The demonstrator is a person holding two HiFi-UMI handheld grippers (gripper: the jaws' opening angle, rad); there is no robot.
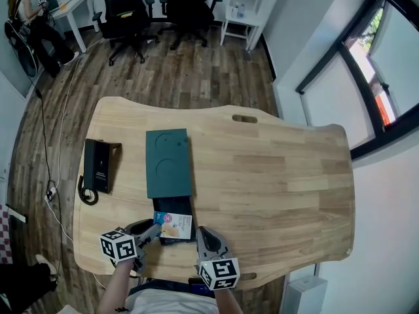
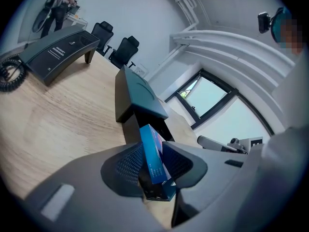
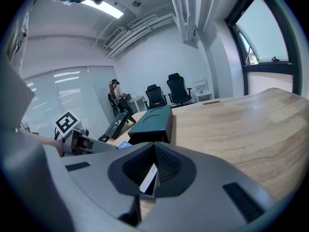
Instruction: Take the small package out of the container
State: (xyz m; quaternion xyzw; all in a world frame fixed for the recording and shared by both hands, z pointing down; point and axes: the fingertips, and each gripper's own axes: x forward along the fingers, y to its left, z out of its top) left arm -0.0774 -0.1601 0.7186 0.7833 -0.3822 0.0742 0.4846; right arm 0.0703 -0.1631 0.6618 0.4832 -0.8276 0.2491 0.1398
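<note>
On table (image 1: 275, 169) one container (image 1: 169, 162), one small package (image 1: 174, 224) inside; left gripper (image 1: 157, 230) jaws apart around it, right gripper (image 1: 200, 231) pinching pale edge (image 3: 148, 177).

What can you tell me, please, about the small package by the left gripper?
The small package is a thin, flat carton, cardboard by its look, with blue sides and a pale printed face. It leans tilted in the dark tray at the near end of the teal container, between the parted jaws of the left gripper.
</note>
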